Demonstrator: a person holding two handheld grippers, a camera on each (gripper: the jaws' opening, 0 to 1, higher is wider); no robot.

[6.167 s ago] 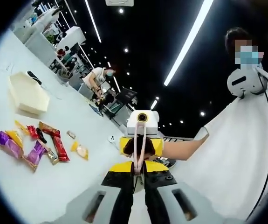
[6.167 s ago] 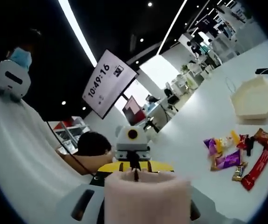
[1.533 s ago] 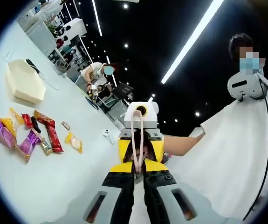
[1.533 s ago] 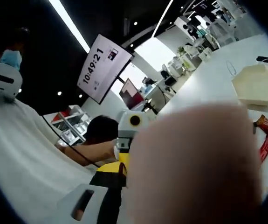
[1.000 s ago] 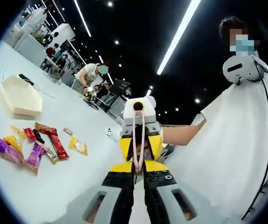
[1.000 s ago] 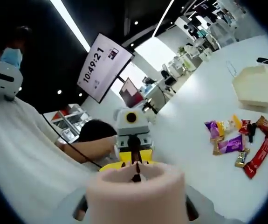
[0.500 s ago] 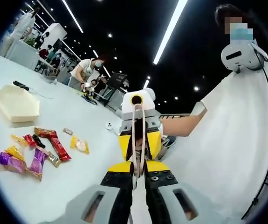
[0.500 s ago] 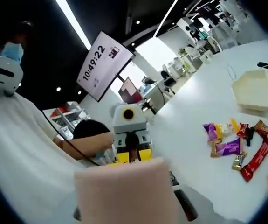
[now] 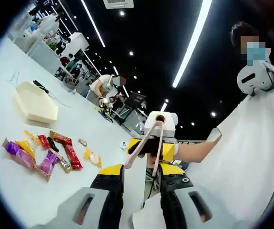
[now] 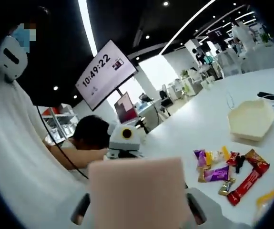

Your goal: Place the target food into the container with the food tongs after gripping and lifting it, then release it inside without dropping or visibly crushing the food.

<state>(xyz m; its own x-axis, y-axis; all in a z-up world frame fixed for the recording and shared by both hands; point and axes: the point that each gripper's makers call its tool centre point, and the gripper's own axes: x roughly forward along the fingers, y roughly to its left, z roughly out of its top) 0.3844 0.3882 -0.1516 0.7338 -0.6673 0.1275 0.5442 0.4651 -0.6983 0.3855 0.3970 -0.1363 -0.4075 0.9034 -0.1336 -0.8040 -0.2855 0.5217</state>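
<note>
jaws half-hidden behind blurred pink tongs

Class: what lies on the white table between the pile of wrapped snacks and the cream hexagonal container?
Bare white table separates the snacks from the container, seen in the left gripper view.

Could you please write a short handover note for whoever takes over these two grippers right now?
Right gripper: holds the pink food tongs, raised off the table.
Left gripper: jaws stand apart with the tongs' tip between them.
Wrapped snacks lie in a loose cluster on the white table; the cream hexagonal container sits beyond them, empty as far as shows.
Done: tongs in hand.
Left: grip a snack gently, lift, release inside the container.
</note>
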